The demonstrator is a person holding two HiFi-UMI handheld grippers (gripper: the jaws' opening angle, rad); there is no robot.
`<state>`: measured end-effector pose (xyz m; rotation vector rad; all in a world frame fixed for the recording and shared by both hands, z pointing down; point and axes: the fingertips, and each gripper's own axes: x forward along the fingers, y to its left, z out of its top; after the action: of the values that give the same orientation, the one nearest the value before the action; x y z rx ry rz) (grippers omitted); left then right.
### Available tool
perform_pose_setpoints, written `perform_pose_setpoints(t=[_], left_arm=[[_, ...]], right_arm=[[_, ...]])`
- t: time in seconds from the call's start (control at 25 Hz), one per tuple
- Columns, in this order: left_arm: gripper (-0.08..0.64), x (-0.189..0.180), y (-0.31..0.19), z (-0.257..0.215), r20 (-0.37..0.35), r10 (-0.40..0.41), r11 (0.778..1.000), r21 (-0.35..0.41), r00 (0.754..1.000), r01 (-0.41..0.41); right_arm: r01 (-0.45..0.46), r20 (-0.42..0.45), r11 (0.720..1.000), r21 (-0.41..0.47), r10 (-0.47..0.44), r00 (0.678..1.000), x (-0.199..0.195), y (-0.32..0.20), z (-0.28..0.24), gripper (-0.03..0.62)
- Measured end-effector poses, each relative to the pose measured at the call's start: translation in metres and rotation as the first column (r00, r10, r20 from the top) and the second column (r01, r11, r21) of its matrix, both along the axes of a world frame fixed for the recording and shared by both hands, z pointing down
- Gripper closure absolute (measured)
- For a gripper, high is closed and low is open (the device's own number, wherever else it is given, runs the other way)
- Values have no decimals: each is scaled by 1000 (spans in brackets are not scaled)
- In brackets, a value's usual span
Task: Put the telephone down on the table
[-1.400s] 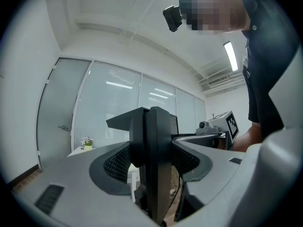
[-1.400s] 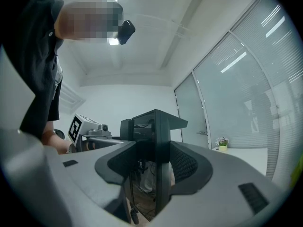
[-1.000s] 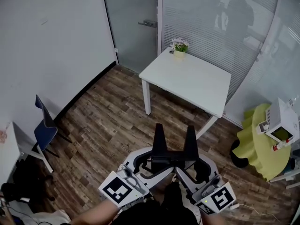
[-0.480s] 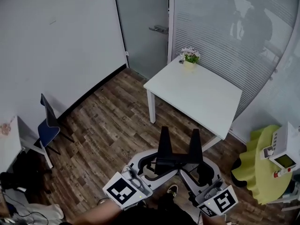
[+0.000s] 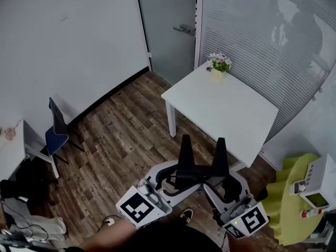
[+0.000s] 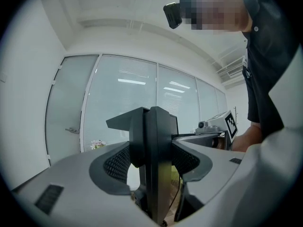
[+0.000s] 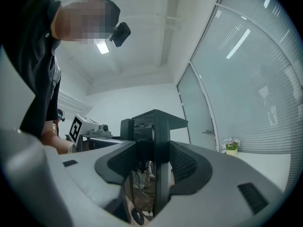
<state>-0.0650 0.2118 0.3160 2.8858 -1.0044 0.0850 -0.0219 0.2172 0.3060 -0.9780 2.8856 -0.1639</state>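
I see no telephone that I can name with certainty. My left gripper (image 5: 185,143) and right gripper (image 5: 221,143) are held side by side low in the head view, pointing at the white square table (image 5: 226,106). Each pair of black jaws is pressed together, with nothing visible between them. The left gripper view shows my left gripper (image 6: 150,122) shut, with the right gripper's marker cube (image 6: 230,124) beside it. My right gripper (image 7: 156,122) is shut as well. A dark block (image 5: 195,176) joins the two bodies; I cannot tell what it is.
A small flowerpot (image 5: 219,64) stands on the table's far corner. Behind it are a frosted glass door (image 5: 170,25) and a glass wall. A blue chair (image 5: 56,133) stands at the left. At the right, a yellow-green covered table (image 5: 294,198) carries a white device (image 5: 317,185).
The head view has shifted: the white table and door now sit further right and lower in the picture, and the yellow-green table has slid toward the bottom right corner. Both grippers remain shut, side by side.
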Motion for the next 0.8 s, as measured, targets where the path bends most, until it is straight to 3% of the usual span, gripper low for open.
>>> perform_pose_setpoints(t=[0.44,0.8], left_arm=[[290,4,-58,5,7,-21,1000,-10,1000,21],[290,-21,-139,13,-8,51,999,-19,999,-51]], right_arm=[[22,-5,1000,-19,-22,1000,4,-59,7,357],[-48,-27,998,-30,48,998,-23,-136,13,357]])
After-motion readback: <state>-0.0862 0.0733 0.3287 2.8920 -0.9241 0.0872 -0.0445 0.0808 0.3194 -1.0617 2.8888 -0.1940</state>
